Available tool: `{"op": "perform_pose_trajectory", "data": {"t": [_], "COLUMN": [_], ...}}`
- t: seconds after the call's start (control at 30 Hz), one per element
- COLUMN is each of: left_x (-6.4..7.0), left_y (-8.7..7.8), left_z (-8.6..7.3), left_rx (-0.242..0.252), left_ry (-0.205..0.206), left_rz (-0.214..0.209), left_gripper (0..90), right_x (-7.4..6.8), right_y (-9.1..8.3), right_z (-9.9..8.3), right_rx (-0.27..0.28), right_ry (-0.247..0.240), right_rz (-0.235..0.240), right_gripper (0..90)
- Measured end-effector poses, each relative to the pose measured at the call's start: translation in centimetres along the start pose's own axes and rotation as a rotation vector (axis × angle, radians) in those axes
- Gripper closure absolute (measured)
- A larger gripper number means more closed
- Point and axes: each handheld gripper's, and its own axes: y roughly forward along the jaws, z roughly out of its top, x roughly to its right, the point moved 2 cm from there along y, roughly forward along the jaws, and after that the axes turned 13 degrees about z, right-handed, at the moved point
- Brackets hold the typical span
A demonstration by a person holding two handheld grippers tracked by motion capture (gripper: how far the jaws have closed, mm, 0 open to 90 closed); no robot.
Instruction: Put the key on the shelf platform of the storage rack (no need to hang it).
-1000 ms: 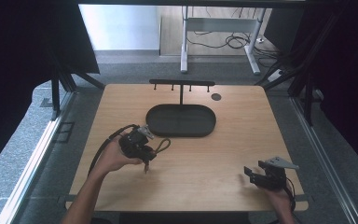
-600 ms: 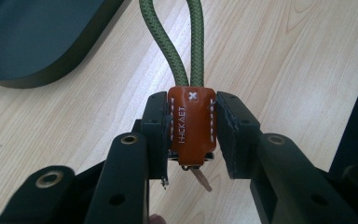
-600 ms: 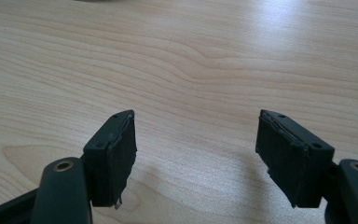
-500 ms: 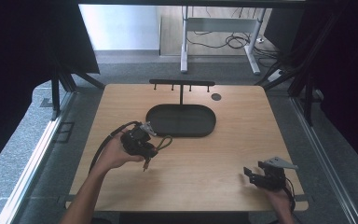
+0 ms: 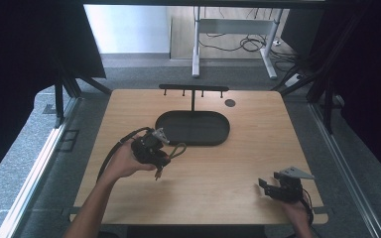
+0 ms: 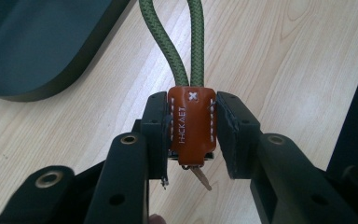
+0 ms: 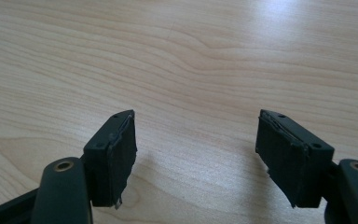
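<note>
Gripping the brown leather tab [image 6: 191, 125] of the green braided cord loop [image 6: 179, 42] in our left tool [image 6: 192, 130], we should lift it steadily toward the black hook rack [image 5: 193, 89]; our right tool [image 7: 196, 154] rests wide open, empty.

Green cord loop [image 6: 186, 44], brown leather tab [image 6: 191, 126]

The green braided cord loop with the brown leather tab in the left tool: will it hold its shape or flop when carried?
The green braided cord loop will probably flop: it is woven rope, curving softly. The brown stitched leather tab, clamped between the left tool pads, looks stiffer and grippy, so slipping seems unlikely. It is likely light, being small in the high view.
</note>
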Motion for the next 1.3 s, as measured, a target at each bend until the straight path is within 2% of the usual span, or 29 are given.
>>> {"op": "perform_pose_trajectory", "data": {"t": [0.3,0.5,0.63,1.3], "left_x": [0.2,0.4,0.5,0.8], "left_y": [-0.2,-0.1,-0.1,0.0], "left_z": [0.5,0.7,0.9,1.2], "left_rx": [0.003,-0.001,-0.002,-0.001], "left_ry": [0.018,0.024,0.028,0.038], "left_rz": [0.000,-0.003,-0.007,-0.016], "left_gripper": [66.7,66.7,66.7,66.6], "right_x": [-0.3,-0.7,-1.2,-1.1], "right_y": [0.4,0.7,1.0,1.0], "right_z": [0.0,0.0,0.1,0.1], "right_rx": [-0.029,-0.042,-0.059,-0.059], "right_ry": [-0.012,-0.043,-0.080,-0.077], "right_rz": [0.006,0.020,0.025,0.019], "right_gripper": [28.2,27.4,26.7,27.0]}}
